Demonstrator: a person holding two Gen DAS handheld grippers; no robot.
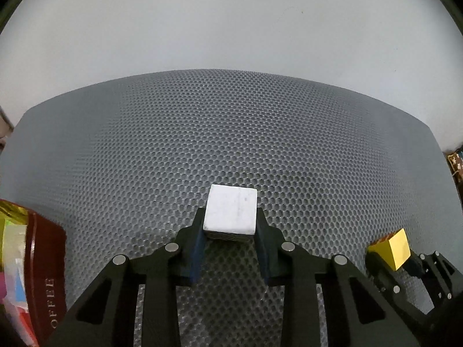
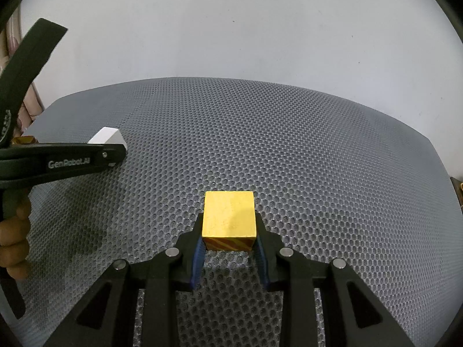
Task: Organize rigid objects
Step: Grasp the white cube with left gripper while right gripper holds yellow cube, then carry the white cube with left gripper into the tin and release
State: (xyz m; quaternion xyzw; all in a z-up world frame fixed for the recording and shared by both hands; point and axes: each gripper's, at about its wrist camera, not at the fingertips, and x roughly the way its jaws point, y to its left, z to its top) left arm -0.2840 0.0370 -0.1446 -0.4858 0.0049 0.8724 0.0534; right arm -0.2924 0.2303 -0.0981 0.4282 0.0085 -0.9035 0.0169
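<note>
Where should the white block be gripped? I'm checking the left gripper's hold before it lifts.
Grip the white block across its two flat side faces, coming from the near side and above, as the left gripper does now. Those faces are parallel and the pads sit flush against them, so the hold looks square.

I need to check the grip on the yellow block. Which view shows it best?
The right wrist view: the yellow block sits centred and close between the right gripper fingers, pads against both its sides. The left wrist view shows the same block only small and distorted at the right edge, partly hidden by that gripper.
</note>
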